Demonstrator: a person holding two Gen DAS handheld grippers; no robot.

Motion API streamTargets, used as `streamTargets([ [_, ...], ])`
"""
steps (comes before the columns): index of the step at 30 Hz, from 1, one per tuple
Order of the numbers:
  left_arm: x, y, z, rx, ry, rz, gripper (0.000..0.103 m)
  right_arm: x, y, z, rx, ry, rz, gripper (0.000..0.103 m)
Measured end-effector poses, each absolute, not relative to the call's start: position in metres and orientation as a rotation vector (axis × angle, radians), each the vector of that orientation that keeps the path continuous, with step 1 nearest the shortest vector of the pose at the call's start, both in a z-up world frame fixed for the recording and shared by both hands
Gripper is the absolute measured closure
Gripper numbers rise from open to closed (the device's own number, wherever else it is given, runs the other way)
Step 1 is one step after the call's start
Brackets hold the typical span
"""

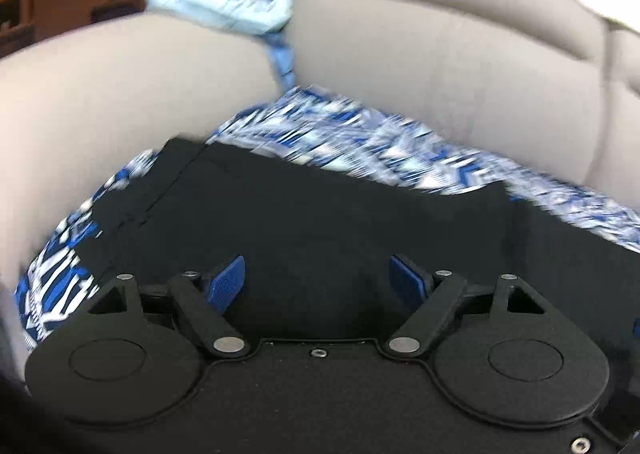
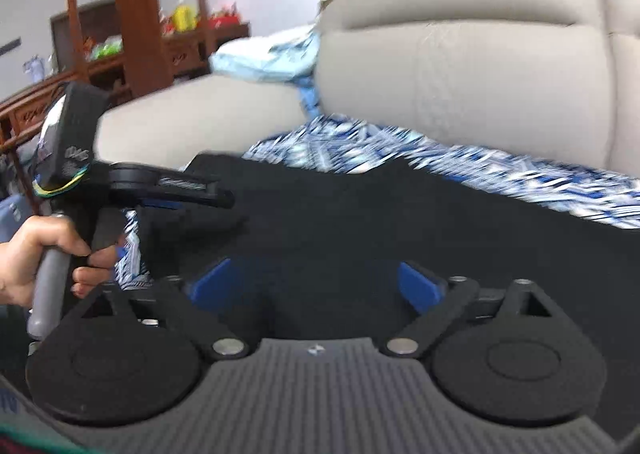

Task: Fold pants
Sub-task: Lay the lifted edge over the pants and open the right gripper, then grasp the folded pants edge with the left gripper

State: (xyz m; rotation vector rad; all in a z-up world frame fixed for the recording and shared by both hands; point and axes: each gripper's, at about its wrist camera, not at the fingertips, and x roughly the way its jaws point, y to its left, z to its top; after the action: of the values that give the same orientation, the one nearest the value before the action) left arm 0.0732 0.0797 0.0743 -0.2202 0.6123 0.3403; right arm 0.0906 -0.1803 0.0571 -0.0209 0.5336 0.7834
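Note:
Black pants [image 1: 320, 213] lie spread flat on a blue-and-white patterned cloth [image 1: 340, 133] over the sofa seat. My left gripper [image 1: 318, 280] is open, its blue pads [image 1: 226, 284] wide apart just above the black fabric, holding nothing. My right gripper [image 2: 318, 282] is also open above the pants [image 2: 400, 221], with blue pads [image 2: 420, 286] spread and empty. The left gripper also shows in the right wrist view [image 2: 192, 189], held by a hand [image 2: 36, 258] at the pants' left edge.
The grey sofa backrest [image 1: 440, 53] and armrest [image 1: 120, 93] surround the seat. A light blue cloth [image 1: 224, 9] lies on the armrest top. A wooden chair [image 2: 136, 13] and a shelf with colourful items stand behind on the left.

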Motion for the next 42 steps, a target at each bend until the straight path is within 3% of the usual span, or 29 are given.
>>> streamTargets([
  [7, 0.060, 0.009, 0.084, -0.099, 0.547, 0.113, 0.024, 0.082, -0.263, 0.062, 0.056, 0.358, 0.290, 0.000],
  [10, 0.064, -0.026, 0.070, -0.033, 0.526, 0.092, 0.030, 0.074, -0.283, 0.048, 0.067, 0.338, 0.105, 0.001],
  [15, 0.074, -0.060, 0.039, -0.010, 0.536, 0.086, 0.031, 0.062, -0.278, 0.015, -0.009, 0.361, 0.081, 0.000],
  [25, 0.077, -0.051, 0.012, -0.054, 0.500, 0.118, 0.007, 0.061, -0.263, 0.003, -0.128, 0.426, 0.092, 0.000],
  [36, 0.078, -0.049, 0.012, -0.048, 0.494, 0.127, 0.006, 0.064, -0.265, 0.000, -0.136, 0.421, 0.085, 0.000],
  [42, 0.077, -0.049, 0.016, -0.054, 0.523, 0.168, 0.000, 0.065, -0.265, 0.005, -0.127, 0.400, 0.059, 0.000],
])
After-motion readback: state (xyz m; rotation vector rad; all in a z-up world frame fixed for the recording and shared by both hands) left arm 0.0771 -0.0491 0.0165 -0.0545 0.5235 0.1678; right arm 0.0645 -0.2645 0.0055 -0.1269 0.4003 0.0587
